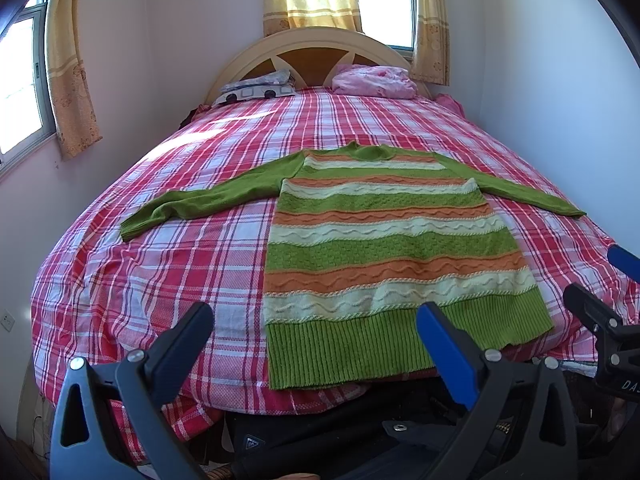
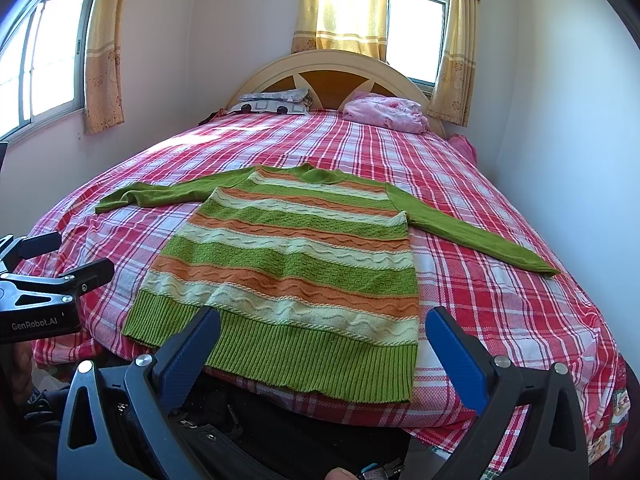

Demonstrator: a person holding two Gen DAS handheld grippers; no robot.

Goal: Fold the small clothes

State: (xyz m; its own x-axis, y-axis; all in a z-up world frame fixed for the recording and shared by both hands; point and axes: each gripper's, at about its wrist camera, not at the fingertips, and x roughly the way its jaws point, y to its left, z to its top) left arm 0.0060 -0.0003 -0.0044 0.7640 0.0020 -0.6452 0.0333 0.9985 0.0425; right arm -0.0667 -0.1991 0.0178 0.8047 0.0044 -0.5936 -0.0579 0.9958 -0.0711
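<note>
A knitted sweater point(image 1: 384, 236) point(image 2: 296, 264) with green, orange and cream stripes lies flat on the bed, hem toward me and both green sleeves spread outward. My left gripper point(image 1: 316, 324) is open, held above the bed's near edge with its fingers astride the hem's left part and nothing between them. My right gripper point(image 2: 324, 332) is open too, hovering over the hem's right part without touching it. The right gripper's fingers point(image 1: 592, 304) show at the right edge of the left wrist view; the left gripper's fingers point(image 2: 60, 268) show at the left edge of the right wrist view.
The bed carries a red and white plaid sheet point(image 1: 168, 264) point(image 2: 500, 292). A patterned pillow point(image 1: 256, 88) and a pink bundle point(image 1: 372, 80) lie by the headboard point(image 1: 316, 46). Walls stand close on both sides, with curtained windows point(image 1: 16, 80). A dark bag point(image 2: 248, 432) sits below the bed's near edge.
</note>
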